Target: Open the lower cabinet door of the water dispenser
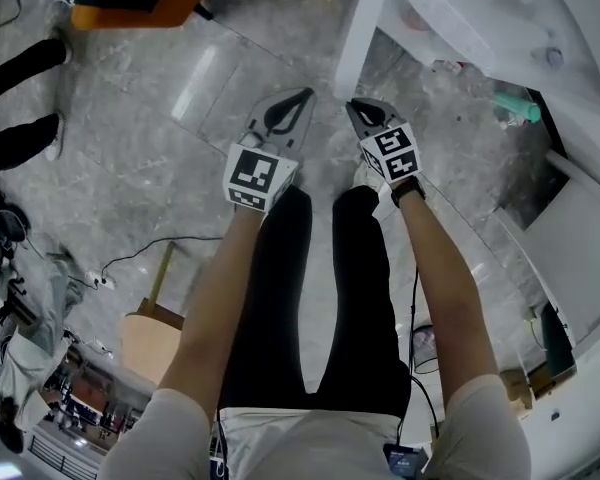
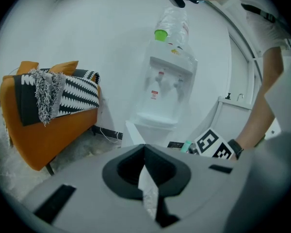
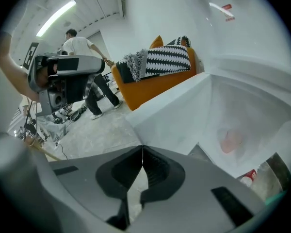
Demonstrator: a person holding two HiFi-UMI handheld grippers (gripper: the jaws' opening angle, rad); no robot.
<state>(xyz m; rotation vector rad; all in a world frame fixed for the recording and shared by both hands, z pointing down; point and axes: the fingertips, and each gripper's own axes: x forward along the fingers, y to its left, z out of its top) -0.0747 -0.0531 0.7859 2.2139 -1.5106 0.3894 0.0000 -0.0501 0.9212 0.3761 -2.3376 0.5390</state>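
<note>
The white water dispenser [image 1: 480, 13] stands at the top right, and in the left gripper view it [image 2: 167, 89] carries a clear bottle [image 2: 173, 23]. Its lower cabinet door [image 1: 363, 30] stands swung out, edge-on [image 2: 134, 131] in the left gripper view. The right gripper view looks past the door's inner face [image 3: 169, 113] into the white cabinet [image 3: 242, 115]. My left gripper [image 1: 302, 96] [image 2: 144, 147] is shut and empty, held over the floor left of the door. My right gripper [image 1: 353, 106] [image 3: 142, 148] is shut and empty, close beside the door's free edge without touching it.
An orange sofa [image 2: 48, 120] with a black-and-white blanket stands left of the dispenser. A cable [image 1: 130, 263] and a wooden stool [image 1: 150, 333] lie at lower left. A green item [image 1: 520, 108] and a white cabinet [image 1: 580, 238] are right. Other people [image 3: 82, 47] stand behind.
</note>
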